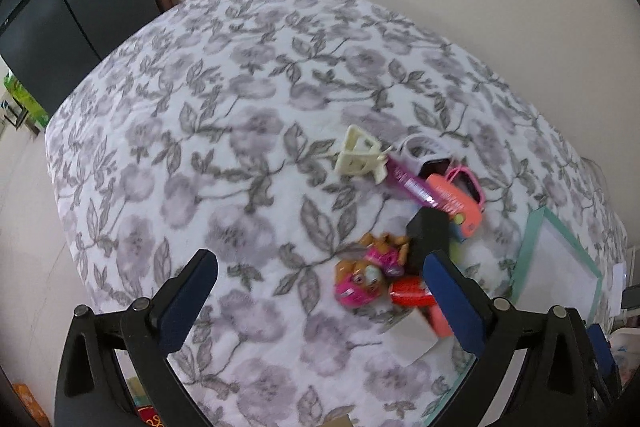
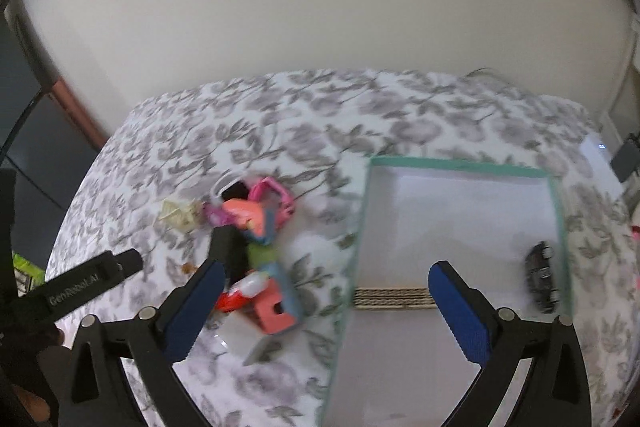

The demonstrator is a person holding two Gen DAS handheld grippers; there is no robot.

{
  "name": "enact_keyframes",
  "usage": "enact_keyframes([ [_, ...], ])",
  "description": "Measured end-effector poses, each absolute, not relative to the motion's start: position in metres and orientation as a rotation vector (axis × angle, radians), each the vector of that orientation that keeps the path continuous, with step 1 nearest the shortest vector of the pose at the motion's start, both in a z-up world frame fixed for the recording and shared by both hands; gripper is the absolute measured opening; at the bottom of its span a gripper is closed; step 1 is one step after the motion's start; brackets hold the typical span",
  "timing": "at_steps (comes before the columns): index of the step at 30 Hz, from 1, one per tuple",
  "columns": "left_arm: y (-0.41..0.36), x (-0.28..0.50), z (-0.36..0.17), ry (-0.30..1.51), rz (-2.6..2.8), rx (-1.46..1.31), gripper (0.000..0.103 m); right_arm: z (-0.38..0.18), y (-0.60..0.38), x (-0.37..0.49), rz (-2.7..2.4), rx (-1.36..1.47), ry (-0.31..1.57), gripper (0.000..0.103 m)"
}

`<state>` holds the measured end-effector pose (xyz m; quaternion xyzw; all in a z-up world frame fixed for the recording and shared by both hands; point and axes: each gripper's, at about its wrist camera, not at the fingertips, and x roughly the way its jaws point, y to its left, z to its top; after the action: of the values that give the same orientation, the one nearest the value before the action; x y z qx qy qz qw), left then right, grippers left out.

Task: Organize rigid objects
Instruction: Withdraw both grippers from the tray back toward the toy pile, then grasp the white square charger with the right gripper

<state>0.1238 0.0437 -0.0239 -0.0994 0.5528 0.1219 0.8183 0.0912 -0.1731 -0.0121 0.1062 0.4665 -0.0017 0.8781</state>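
A heap of small toys lies on the flowered cloth: a cream plastic frame (image 1: 360,155), a purple tube (image 1: 412,185), a coral car (image 1: 456,203), a pink watch (image 1: 470,183), a black block (image 1: 428,235), a pink pup figure (image 1: 366,277) and a red piece (image 1: 410,291). My left gripper (image 1: 320,269) stands open just left of the heap, with nothing between its fingers. The same heap (image 2: 256,243) shows left of a green-rimmed white box (image 2: 460,165), which holds a dark toy car (image 2: 542,277). My right gripper (image 2: 326,275) hangs open over the box's near left wall, empty.
The table is covered by a grey flowered cloth (image 1: 240,99) and stands against a pale wall. A dark cabinet (image 1: 60,7) stands at the far left. A strip of corrugated cardboard (image 2: 394,297) lies in the box. The other gripper's black arm (image 2: 80,285) reaches in from the left.
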Motion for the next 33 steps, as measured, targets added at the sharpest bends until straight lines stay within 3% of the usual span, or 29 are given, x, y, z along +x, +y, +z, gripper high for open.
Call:
enact_keyframes([
  [12, 0.08, 0.118, -0.053, 1.255, 0.319, -0.282, 0.103, -0.053, -0.124, 0.099, 0.083, 0.161, 1.096, 0.103],
  [22, 0.093, 0.119, -0.064, 1.292, 0.349, -0.316, 0.103, -0.09, -0.093, 0.1, 0.195, 0.14, 1.231, 0.086],
  [33, 0.094, 0.122, -0.073, 1.335, 0.3, -0.349, 0.103, -0.117, -0.086, 0.1, 0.192, 0.176, 1.308, 0.085],
])
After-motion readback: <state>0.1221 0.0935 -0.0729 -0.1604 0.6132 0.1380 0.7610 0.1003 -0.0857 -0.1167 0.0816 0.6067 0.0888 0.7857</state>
